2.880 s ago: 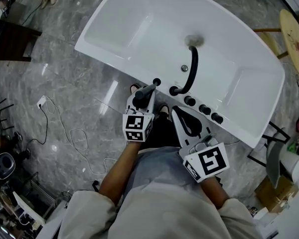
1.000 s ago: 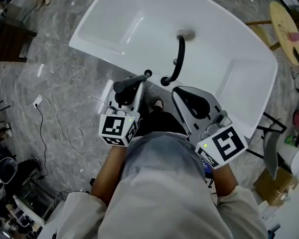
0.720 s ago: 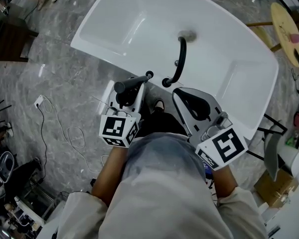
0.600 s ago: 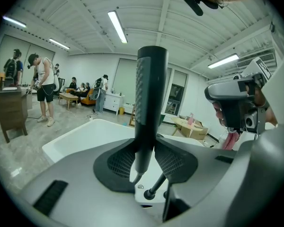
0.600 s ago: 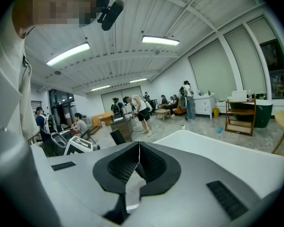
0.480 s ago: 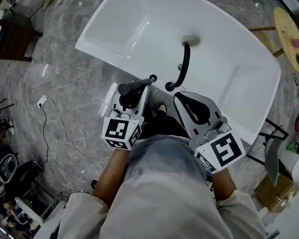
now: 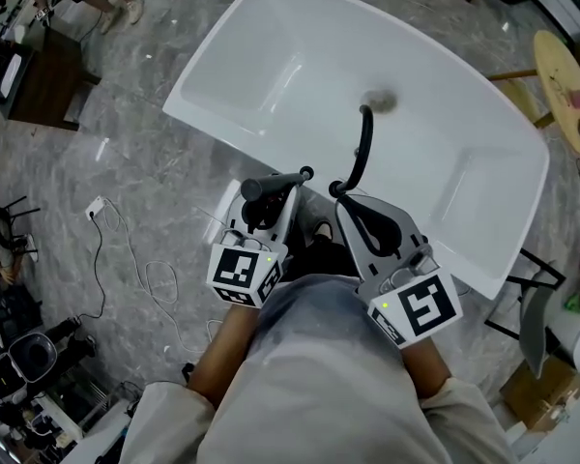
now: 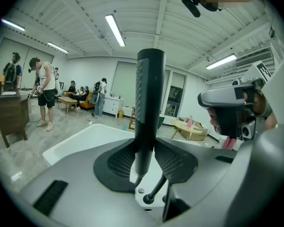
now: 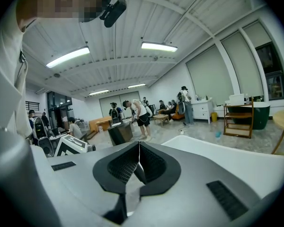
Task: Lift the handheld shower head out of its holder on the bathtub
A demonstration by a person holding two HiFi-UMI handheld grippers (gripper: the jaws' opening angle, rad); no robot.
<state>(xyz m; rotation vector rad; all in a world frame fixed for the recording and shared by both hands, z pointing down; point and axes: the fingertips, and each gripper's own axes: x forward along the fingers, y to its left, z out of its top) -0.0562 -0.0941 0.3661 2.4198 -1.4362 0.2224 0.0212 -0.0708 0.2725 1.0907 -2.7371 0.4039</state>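
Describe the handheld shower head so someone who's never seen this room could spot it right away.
Find the white bathtub on the grey floor, then its near rim. The handheld shower head is the straight black stick clamped in the left gripper; the black spout beside it curves over the tub instead.

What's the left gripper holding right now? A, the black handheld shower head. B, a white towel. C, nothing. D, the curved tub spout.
A: in the left gripper view, the left gripper has its jaws shut on the handle of the black handheld shower head.
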